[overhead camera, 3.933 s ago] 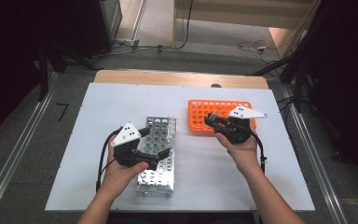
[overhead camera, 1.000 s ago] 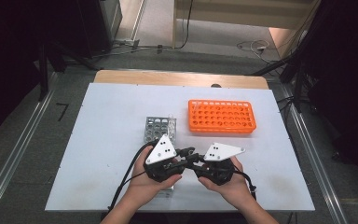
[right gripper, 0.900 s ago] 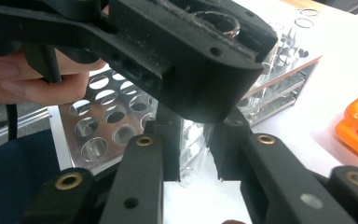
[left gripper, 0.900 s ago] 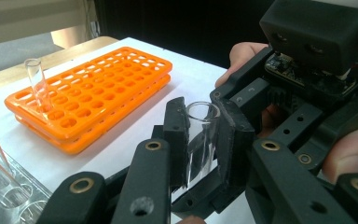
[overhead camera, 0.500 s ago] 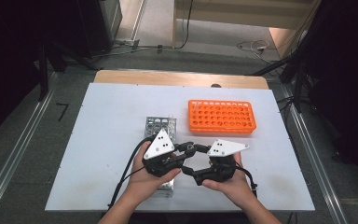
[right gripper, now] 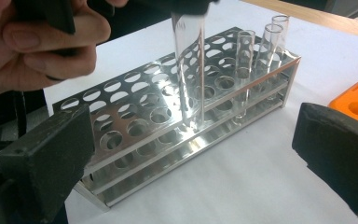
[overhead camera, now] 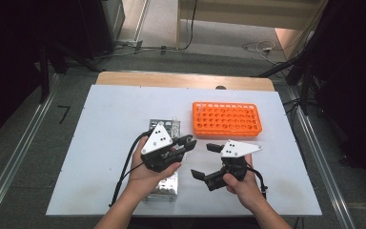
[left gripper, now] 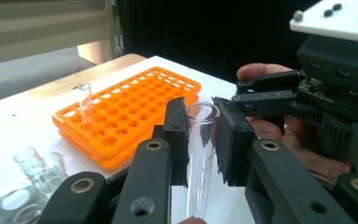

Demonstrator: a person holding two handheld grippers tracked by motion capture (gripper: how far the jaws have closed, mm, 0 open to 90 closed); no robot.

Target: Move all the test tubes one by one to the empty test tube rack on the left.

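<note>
My left gripper (overhead camera: 189, 141) is shut on a clear glass test tube (left gripper: 200, 149), held upright by its upper part just right of the metal rack (overhead camera: 167, 126). In the right gripper view the tube (right gripper: 189, 70) hangs in front of the steel rack (right gripper: 135, 135), which holds three more tubes (right gripper: 244, 70) at its far end. My right gripper (overhead camera: 205, 161) sits just right of the tube. Its jaws have just been opening and now stand wide open, with nothing between the pads (right gripper: 51, 154). The orange rack (overhead camera: 227, 118) lies behind, with one tube (left gripper: 85, 100) at its corner.
White tabletop (overhead camera: 109, 124) with a wooden strip along the far edge (overhead camera: 181, 79). Both hands are close together near the front. Bare surface lies left of the metal rack and right of the orange one. Cables trail on the floor beyond.
The two grippers met around the tube a second ago. The right jaws have opened and drawn slightly to the right, leaving the tube in the left gripper.
</note>
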